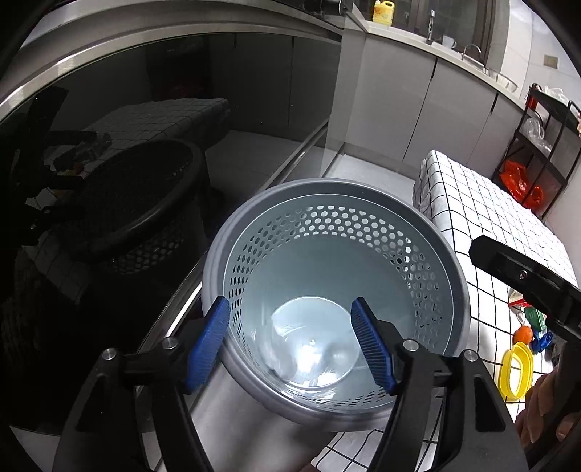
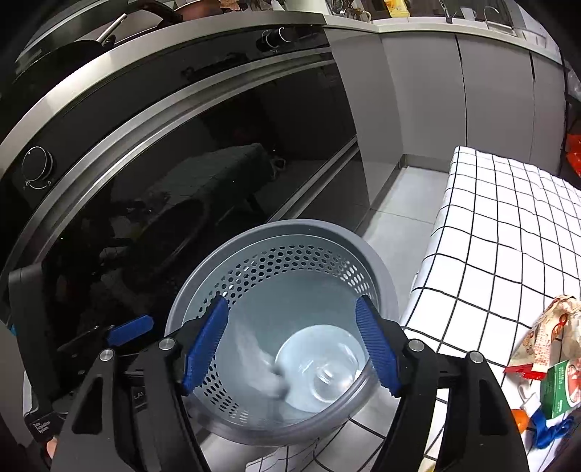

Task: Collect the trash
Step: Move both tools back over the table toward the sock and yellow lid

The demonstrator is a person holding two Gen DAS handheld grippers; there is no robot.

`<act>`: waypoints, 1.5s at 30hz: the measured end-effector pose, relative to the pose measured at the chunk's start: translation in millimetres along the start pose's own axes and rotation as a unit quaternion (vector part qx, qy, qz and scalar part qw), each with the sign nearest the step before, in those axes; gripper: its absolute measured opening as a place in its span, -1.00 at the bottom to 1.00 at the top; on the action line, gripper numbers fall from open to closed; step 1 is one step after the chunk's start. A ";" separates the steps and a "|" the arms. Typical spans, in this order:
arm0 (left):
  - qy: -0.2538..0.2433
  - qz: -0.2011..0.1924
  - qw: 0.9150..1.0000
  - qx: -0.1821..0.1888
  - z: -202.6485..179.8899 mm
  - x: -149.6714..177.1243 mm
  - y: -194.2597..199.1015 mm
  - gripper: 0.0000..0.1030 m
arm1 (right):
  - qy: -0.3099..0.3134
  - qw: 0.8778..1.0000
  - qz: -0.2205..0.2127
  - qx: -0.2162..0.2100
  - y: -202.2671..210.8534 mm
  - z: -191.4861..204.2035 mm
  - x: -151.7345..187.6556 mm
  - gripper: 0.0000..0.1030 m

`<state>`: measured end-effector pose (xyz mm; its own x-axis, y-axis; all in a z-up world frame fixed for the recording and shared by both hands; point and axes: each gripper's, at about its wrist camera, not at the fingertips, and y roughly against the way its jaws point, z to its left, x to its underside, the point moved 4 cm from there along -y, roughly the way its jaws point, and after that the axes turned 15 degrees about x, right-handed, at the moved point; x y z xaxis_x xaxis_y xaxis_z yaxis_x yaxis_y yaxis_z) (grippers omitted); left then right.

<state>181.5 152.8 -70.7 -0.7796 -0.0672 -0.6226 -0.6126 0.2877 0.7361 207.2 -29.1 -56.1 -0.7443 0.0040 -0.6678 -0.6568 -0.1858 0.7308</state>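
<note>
Both the left claw (image 1: 290,345) and the right claw (image 2: 292,348) hang wide open and empty over the round grey holey plastic bin (image 1: 428,218), while leftover trash, like the red-and-white crinkly wrapper (image 2: 548,334), lies at three o'clock, nearer the right claw.

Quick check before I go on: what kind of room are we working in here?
Most likely a home kitchen. A black glass-fronted oven with a control knob fills the left, grey base cabinets run under a countertop with a sink tap, and a yellow detergent bottle stands on it.
</note>
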 end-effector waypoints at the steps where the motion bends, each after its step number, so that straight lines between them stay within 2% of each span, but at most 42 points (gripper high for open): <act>1: 0.000 0.000 1.000 0.000 -0.1 0.1 0.1 0.32 | 0.001 1.000 0.000 0.001 0.4 0.0 0.4 0.35; 13: -0.003 -0.003 1.000 0.004 -10.2 5.7 11.8 0.32 | -0.006 1.000 0.002 0.009 10.6 -2.5 12.4 0.35; 22: -0.020 -0.011 1.000 0.010 -33.0 14.7 29.4 0.38 | -0.030 0.999 -0.005 0.023 42.2 -17.0 33.7 0.35; 27: -0.041 -0.012 0.999 0.025 -60.6 24.8 37.2 0.41 | -0.056 0.997 -0.007 0.050 66.8 -47.8 55.2 0.35; 33: -0.069 -0.003 0.996 0.057 -105.5 40.5 36.3 0.44 | -0.091 0.991 -0.007 0.100 104.4 -102.5 86.7 0.35; 40: -0.095 0.014 0.991 0.089 -158.0 62.0 25.4 0.52 | -0.124 0.976 -0.026 0.177 150.9 -172.2 119.9 0.35; 45: -0.104 0.030 0.989 0.099 -187.4 71.9 13.9 0.52 | -0.147 0.967 -0.025 0.205 162.8 -216.7 132.2 0.35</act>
<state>92.7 -27.1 -55.4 -0.7569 0.1482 -0.6366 -0.5131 0.4686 0.7191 28.1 -271.7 -55.9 -0.6737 0.2930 -0.6784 -0.6404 0.2266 0.7338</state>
